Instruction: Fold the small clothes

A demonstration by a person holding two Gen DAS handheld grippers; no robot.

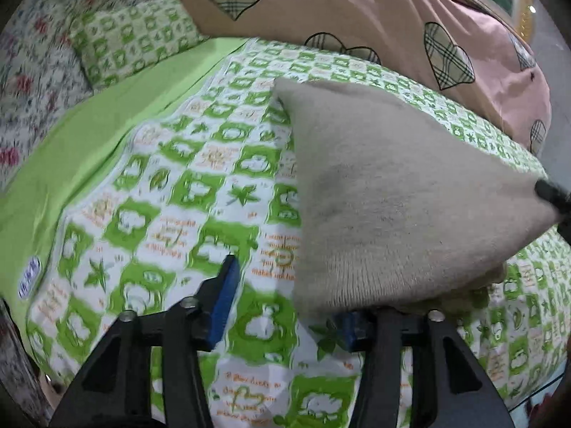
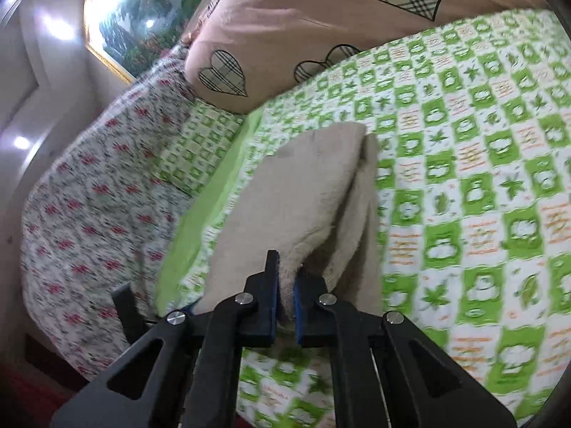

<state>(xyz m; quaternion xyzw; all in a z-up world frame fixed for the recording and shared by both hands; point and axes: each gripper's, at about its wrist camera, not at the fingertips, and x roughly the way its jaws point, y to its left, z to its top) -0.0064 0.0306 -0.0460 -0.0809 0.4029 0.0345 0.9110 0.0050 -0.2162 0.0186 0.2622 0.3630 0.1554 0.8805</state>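
Observation:
A small beige knit garment (image 1: 392, 192) is lifted off the green-and-white patterned bedsheet (image 1: 160, 196). In the left wrist view it hangs over my left gripper's (image 1: 289, 296) right finger, while the left blue pad (image 1: 225, 296) stands bare; the jaws are wide apart. The right gripper's black tip (image 1: 549, 192) holds the garment's right corner. In the right wrist view my right gripper (image 2: 285, 285) is shut on a bunched corner of the garment (image 2: 285, 192), which stretches away over the bedsheet (image 2: 481, 178).
A pink duvet with plaid hearts (image 1: 357, 10) lies at the far side of the bed. A green patterned pillow (image 1: 132, 39) and a floral cover (image 2: 89, 196) sit at the bed's head. A framed picture (image 2: 142, 18) hangs on the wall.

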